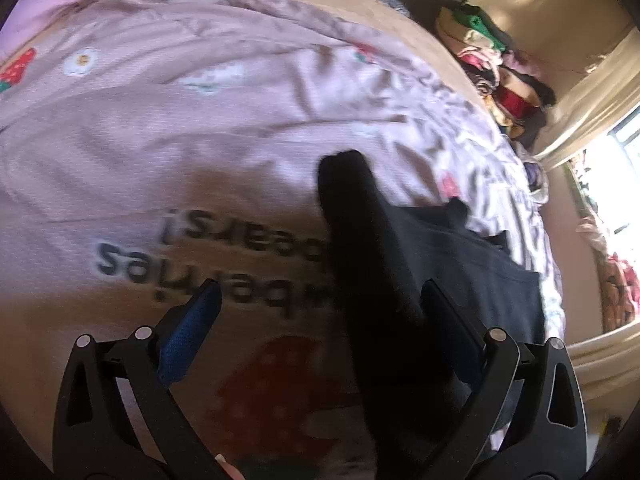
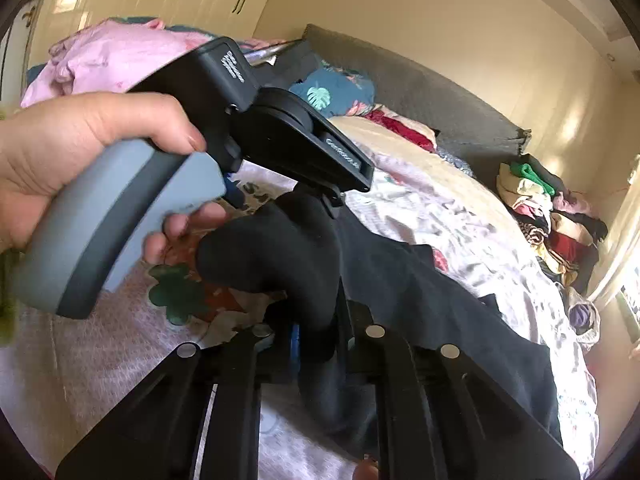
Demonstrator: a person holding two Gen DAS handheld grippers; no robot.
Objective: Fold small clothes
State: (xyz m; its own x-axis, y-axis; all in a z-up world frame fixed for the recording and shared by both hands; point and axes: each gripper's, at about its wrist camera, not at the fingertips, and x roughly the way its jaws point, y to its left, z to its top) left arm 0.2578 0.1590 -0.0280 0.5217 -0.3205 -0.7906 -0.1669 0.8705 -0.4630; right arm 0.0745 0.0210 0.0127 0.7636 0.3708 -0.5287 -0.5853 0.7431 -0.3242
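Left: left claw (image 1: 320, 316), held in a hand (image 2: 80, 152), pads spread wide, blue pad (image 1: 188, 340) bare, nothing pinched; black sock (image 1: 372, 280) running up between the pads, contact with the right pad not clear.

Centre: same black sock (image 2: 280, 256), draped and lifted off the bed, toe end pointing left in the right wrist view. Right claw (image 2: 320, 340) pressed together, pinching black sock at its lower end.

Under both: pink bedspread (image 1: 160, 120) with strawberry and daisy print. Writing, upside down and blurred: "berries" and "ears!" legible, rest hidden behind the sock. Small pale lettering on the left claw body, too blurred to read.

Right: dark garment (image 1: 480, 272) flat on the bed, just beside the sock; heap of mixed clothes (image 1: 492, 64) far right against the wall.

Step in hand, judged: taking the free end with the left claw. Best done by closing on one layer near the toe, keeping the sock taut between both claws, then bringing ends together clear of the dark garment.
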